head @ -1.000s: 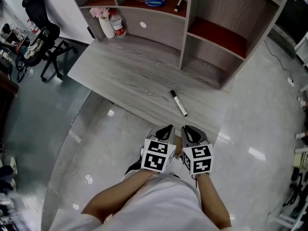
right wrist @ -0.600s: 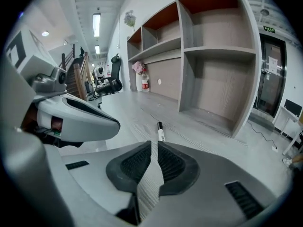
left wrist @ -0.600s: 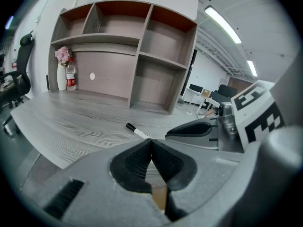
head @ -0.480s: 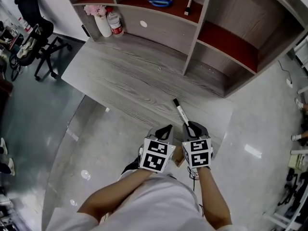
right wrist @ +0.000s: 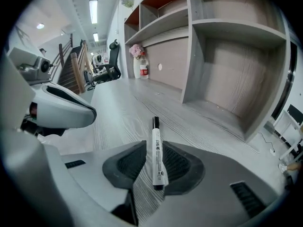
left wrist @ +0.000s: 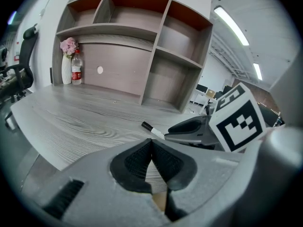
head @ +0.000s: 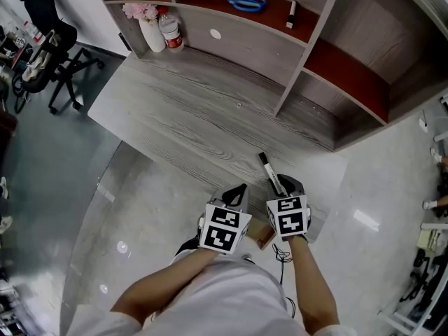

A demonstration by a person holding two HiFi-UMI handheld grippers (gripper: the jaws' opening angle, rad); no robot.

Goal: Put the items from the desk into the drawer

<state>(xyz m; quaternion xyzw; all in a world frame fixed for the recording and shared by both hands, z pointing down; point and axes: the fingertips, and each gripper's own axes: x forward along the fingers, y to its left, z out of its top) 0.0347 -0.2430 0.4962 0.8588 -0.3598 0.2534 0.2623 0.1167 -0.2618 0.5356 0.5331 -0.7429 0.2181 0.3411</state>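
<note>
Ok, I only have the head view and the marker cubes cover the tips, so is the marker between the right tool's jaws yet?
Observer: Yes. In the right gripper view the marker lies lengthwise between the jaws of the right tool, flat on the desk.
Operator: Clamped?
Observer: No, the jaws stand apart, with a gap showing on the marker's left side.
Operator: And the left tool?
Observer: The left tool is shut, jaw tips together, with nothing between them.

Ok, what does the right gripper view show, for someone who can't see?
A black-and-white marker lies on the grey desk between the open jaws of the right gripper. The left gripper shows at the left, shelves behind.
</note>
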